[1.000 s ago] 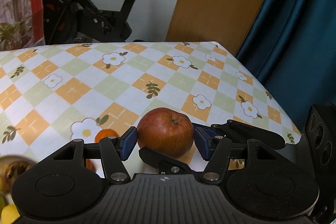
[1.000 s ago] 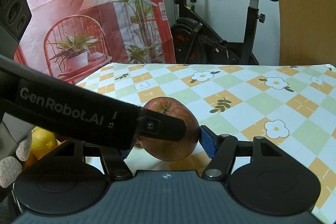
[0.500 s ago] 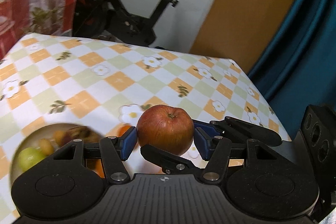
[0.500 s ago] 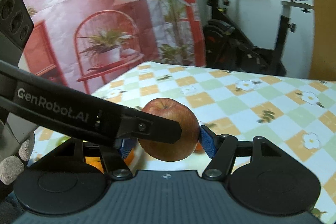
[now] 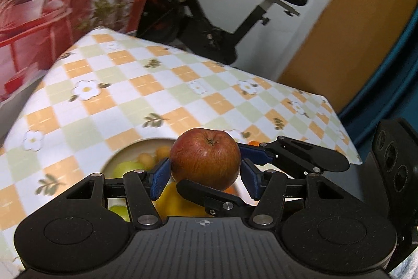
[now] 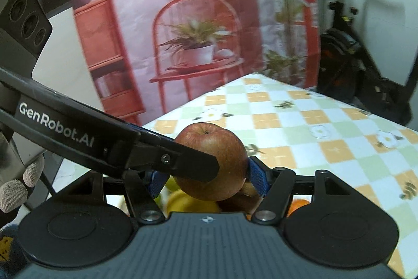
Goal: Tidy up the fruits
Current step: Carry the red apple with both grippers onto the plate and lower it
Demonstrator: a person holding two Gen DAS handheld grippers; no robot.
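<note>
A red apple [image 5: 205, 157] hangs in the air between both grippers. My left gripper [image 5: 205, 170] has its blue pads against the apple's sides. Two black fingers [image 5: 209, 195] of the right gripper cross under and behind it. In the right wrist view my right gripper [image 6: 207, 181] is shut on the same apple [image 6: 216, 164], and a finger [image 6: 183, 161] of the left gripper lies across its front. Below the apple sits a pale plate [image 5: 125, 151] with a green fruit [image 5: 126, 168], small orange fruits and a yellow fruit [image 5: 177, 203].
The table wears a checked flower cloth [image 5: 135, 101], with its far corner and left edge close by. Behind it stand an exercise bike [image 5: 209, 17] and a red printed backdrop [image 6: 183, 17]. A gloved hand [image 6: 15, 187] grips the left gripper. An orange [image 6: 297, 205] lies at the right.
Both grippers have carried the apple to the left across the table and slightly up. The fruit plate has come into view under it, and both views have swung towards the red backdrop.
</note>
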